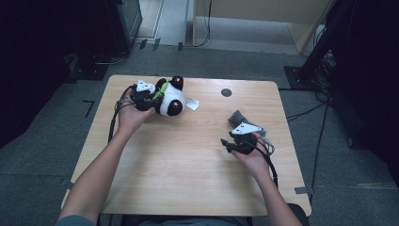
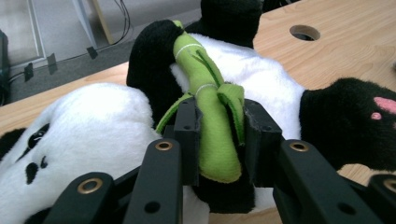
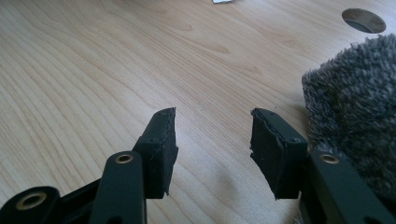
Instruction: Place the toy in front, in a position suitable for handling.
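Note:
A black-and-white panda plush point(image 1: 170, 100) lies on its side at the back left of the wooden table point(image 1: 188, 165). It carries a green bamboo stalk point(image 2: 205, 93) across its chest. My left gripper point(image 1: 153, 96) point(image 2: 217, 128) is shut on the lower end of that stalk, both pads pressing the green felt. At the right of the table, my right gripper point(image 1: 227, 143) point(image 3: 212, 126) rests low over bare wood. Its jaws are open with nothing between them. A grey fuzzy cloth point(image 1: 237, 117) point(image 3: 355, 107) lies just beside its right jaw.
A round hole point(image 1: 226, 92) point(image 3: 363, 20) pierces the tabletop near the back edge, right of the panda. A white tag point(image 1: 192, 104) sticks out from the plush. Cables trail from both grippers. Dark equipment and stands flank the table on grey carpet.

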{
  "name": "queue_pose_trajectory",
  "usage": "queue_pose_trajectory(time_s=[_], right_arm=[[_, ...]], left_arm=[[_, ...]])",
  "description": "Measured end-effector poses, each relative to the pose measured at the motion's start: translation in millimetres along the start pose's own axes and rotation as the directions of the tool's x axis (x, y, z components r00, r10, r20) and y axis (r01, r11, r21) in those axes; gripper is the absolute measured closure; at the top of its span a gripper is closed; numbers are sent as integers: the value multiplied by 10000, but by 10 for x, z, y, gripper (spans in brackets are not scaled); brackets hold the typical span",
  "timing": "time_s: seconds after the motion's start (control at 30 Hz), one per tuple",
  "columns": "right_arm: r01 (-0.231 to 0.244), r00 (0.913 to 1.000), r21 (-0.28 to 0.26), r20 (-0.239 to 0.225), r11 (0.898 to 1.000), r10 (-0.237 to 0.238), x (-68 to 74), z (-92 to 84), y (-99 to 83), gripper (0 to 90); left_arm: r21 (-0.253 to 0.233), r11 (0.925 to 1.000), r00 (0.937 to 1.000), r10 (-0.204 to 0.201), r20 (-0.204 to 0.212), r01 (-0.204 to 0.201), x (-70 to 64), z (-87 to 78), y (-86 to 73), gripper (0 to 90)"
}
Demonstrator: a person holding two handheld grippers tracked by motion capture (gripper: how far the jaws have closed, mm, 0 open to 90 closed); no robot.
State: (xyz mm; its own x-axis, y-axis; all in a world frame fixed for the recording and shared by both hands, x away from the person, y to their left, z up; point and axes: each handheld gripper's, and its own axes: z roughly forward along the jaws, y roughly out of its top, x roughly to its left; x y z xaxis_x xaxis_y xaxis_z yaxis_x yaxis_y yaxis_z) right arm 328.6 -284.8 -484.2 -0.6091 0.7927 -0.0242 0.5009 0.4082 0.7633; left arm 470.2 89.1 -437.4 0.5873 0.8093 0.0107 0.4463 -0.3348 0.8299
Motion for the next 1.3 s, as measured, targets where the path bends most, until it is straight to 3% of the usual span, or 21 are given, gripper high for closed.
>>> queue_pose_trajectory(time_s=[0.33,0.47,0.6,1.0,1.3], right_arm=[[-90,9999,-202,73,9998,91,-26,-29,6,531],[-170,9998,-332,95,9993,173,-48,-47,6,530],[-289,9994,-459,175,9985,297,-76,-81,6,527],[-815,9943,-1032,600,9913,880,-231,-232,-10,531],[-1071,9888,-1208,911,9869,1185,-337,-311,-33,534]], left_arm=[[-193,9984,9968,-527,598,539,-26,-231,94,716],[-170,9993,9962,-314,815,329,-131,-335,129,715],[-290,9987,9937,-382,1050,415,-216,-432,119,715],[-45,9991,9871,-412,1550,424,-462,-648,37,714],[138,9993,9783,-358,2039,337,-721,-758,-48,714]])
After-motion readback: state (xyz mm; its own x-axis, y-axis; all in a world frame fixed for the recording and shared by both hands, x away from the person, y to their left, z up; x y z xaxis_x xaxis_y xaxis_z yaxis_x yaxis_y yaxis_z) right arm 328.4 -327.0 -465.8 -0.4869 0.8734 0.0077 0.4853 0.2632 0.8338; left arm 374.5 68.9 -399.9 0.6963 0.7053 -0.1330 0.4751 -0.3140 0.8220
